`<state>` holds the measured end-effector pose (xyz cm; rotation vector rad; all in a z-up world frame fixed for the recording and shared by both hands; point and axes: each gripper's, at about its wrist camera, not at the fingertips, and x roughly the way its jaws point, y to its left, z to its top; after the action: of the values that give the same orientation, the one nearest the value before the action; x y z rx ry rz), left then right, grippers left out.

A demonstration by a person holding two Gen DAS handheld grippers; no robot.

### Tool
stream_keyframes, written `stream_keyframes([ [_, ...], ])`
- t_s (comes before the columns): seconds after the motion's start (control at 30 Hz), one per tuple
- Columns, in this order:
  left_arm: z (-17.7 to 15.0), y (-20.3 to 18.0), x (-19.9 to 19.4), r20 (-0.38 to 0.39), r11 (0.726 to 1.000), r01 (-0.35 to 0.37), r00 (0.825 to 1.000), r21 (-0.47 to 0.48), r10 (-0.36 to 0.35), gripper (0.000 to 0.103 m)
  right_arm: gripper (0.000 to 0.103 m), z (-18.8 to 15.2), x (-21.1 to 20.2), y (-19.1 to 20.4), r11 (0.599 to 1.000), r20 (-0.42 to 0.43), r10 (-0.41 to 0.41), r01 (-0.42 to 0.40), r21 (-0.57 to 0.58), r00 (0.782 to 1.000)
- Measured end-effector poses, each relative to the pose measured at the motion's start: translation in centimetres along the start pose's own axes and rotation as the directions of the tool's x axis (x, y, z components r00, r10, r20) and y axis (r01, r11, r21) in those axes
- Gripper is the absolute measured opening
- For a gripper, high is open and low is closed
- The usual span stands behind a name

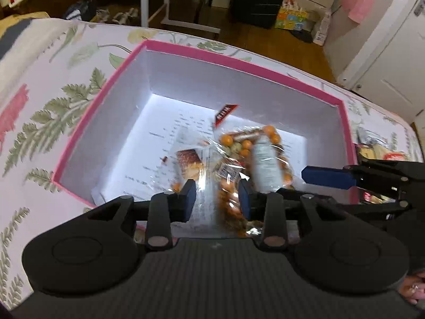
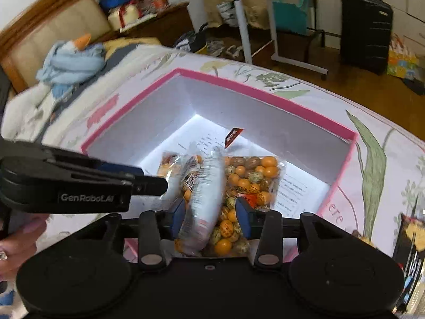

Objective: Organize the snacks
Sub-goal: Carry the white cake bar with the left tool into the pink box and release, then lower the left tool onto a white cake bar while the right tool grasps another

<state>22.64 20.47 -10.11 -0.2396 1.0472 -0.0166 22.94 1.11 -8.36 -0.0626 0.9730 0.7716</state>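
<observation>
A pink-rimmed box (image 1: 268, 68) with white walls sits open on the floral bedspread; it also shows in the right wrist view (image 2: 265, 94). Inside lie clear snack bags: orange coated nuts (image 1: 239, 143) (image 2: 252, 175) and a cracker pack (image 1: 188, 162). A red snack packet (image 1: 224, 114) lies further back. My left gripper (image 1: 217, 199) is open over the box's near edge, with a blurred clear bag (image 1: 209, 194) between its jaws. My right gripper (image 2: 209, 215) is open, with a blurred white-labelled packet (image 2: 204, 196) between its jaws, over the box. Each gripper shows in the other's view (image 1: 326, 176) (image 2: 148, 183).
More snack packs lie on the bed right of the box (image 1: 382, 154) (image 2: 409, 239). A blue stuffed toy (image 2: 71, 61) lies at the headboard. Beyond the bed stand a white table frame (image 1: 159, 5) and a black suitcase (image 2: 365, 30).
</observation>
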Motion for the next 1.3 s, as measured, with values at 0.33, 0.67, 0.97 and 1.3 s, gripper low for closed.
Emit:
stream_keyframes([
  [0.33,-2.4,-1.9,-6.5,0.072,0.996,0.053,0.996,0.078,-0.058,0.05,0.054,-4.9,-11.6,-1.5,0.986,0.145,-0.088,0.065,0.154,0.985],
  [0.67,-4.9,-8.1,-12.2,0.096,0.959,0.1,0.987,0.267,-0.13,0.062,0.059,-11.0,-21.8,-4.5,0.952,0.13,-0.276,0.252,0.175,0.952],
  [0.97,-7.5,-15.0,-11.1,0.048,0.894,0.181,0.975,0.409,-0.219,0.066,0.063,-16.4,-24.2,-7.4,0.918,0.012,-0.379,0.374,0.134,0.925],
  [1.3,-10.2,-22.8,-5.6,0.001,0.795,0.272,0.946,0.542,-0.324,0.066,0.064,-16.5,-22.6,-10.8,0.909,0.012,-0.412,0.411,-0.071,0.911],
])
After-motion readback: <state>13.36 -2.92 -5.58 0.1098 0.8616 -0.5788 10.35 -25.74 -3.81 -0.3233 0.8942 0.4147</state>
